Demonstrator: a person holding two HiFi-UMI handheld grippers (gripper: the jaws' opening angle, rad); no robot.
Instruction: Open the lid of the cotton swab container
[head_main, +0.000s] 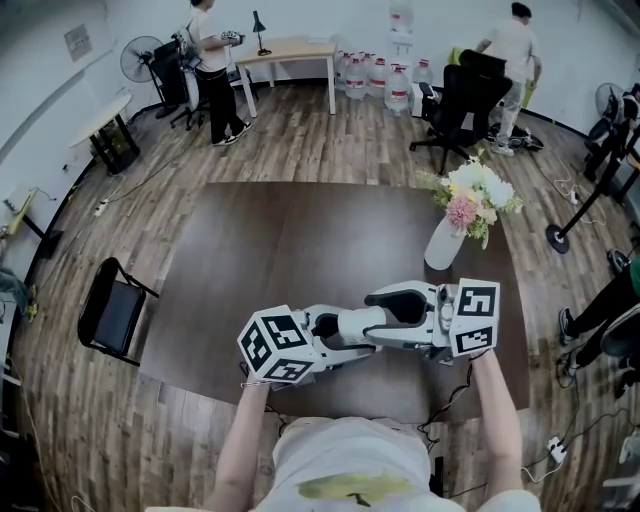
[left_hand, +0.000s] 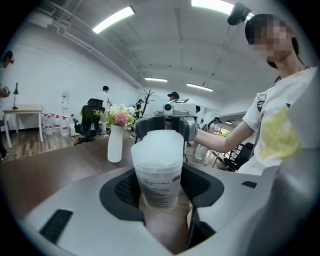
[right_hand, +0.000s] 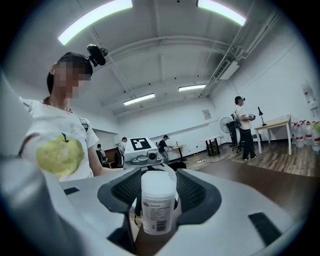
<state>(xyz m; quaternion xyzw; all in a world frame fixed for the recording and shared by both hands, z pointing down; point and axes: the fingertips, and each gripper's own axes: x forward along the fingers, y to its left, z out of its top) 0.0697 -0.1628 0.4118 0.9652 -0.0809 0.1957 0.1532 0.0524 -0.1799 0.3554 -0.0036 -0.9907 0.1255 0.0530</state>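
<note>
Between the jaws of both grippers, on the person's side of the vase (head_main: 443, 245), the swab container (left_hand: 157, 170) is held upright. The left gripper (left_hand: 157, 186) is closed most of the way, and its ribbed dark pads are pressed against the labelled lower body of the container. The right gripper (right_hand: 158, 196) is brought in from the opposite side, with its jaws drawn in against the lid (right_hand: 158, 182). The lid is seen seated on the container and has not yet been lifted.

In the head view the two grippers are met nose to nose over the brown surface (head_main: 300, 240), just short of the vase, and the container is hidden between them. Whether its base is rested on the surface cannot be told. From the left gripper view the vase is seen beyond the container and to its left, well apart from it, with flowers (head_main: 475, 195) standing in it.
</note>
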